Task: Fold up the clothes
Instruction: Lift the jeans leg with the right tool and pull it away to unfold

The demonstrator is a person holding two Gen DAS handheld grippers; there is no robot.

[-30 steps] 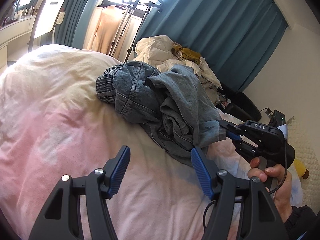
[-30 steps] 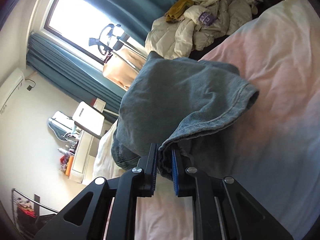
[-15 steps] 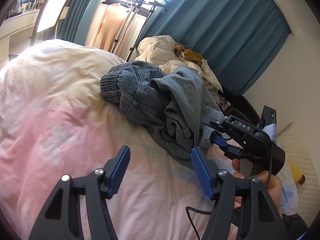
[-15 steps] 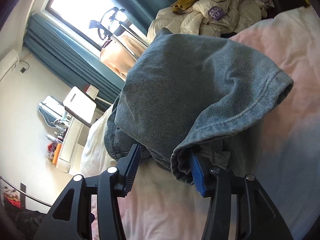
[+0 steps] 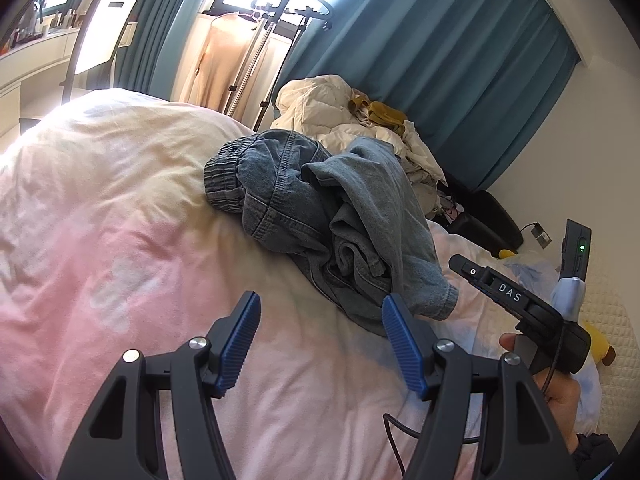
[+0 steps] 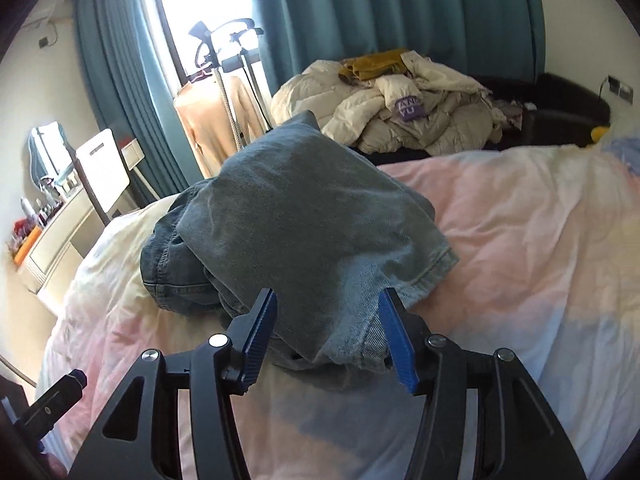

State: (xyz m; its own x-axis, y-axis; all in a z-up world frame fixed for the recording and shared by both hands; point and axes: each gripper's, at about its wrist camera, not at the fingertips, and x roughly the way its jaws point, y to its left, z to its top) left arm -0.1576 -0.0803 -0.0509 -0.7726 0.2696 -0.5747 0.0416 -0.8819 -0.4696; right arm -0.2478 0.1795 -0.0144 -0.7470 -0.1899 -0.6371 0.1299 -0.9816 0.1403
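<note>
A crumpled pair of blue-grey jeans [image 5: 320, 216] lies on the pink and cream duvet [image 5: 120, 240], elastic waistband to the left and a folded leg on top. In the right wrist view that leg [image 6: 304, 216] drapes toward the camera, and its hem end lies loosely between the blue pads of my right gripper [image 6: 328, 304], which is open. From the left wrist view the right gripper [image 5: 476, 274] sits just right of the hem, apart from it. My left gripper [image 5: 320, 308] hovers open above bare duvet, just short of the jeans.
A pile of cream jackets and a mustard garment [image 5: 344, 120] lies behind the bed, next to a black seat [image 5: 484, 216]. A garment steamer stand [image 5: 280, 20] with a peach top, a white chair [image 5: 104, 28] and teal curtains stand at the back.
My right gripper went from shut on the jeans leg to open, rolled upright and drew back from the hem. The leg dropped onto the pile. My left gripper stayed where it was.
</note>
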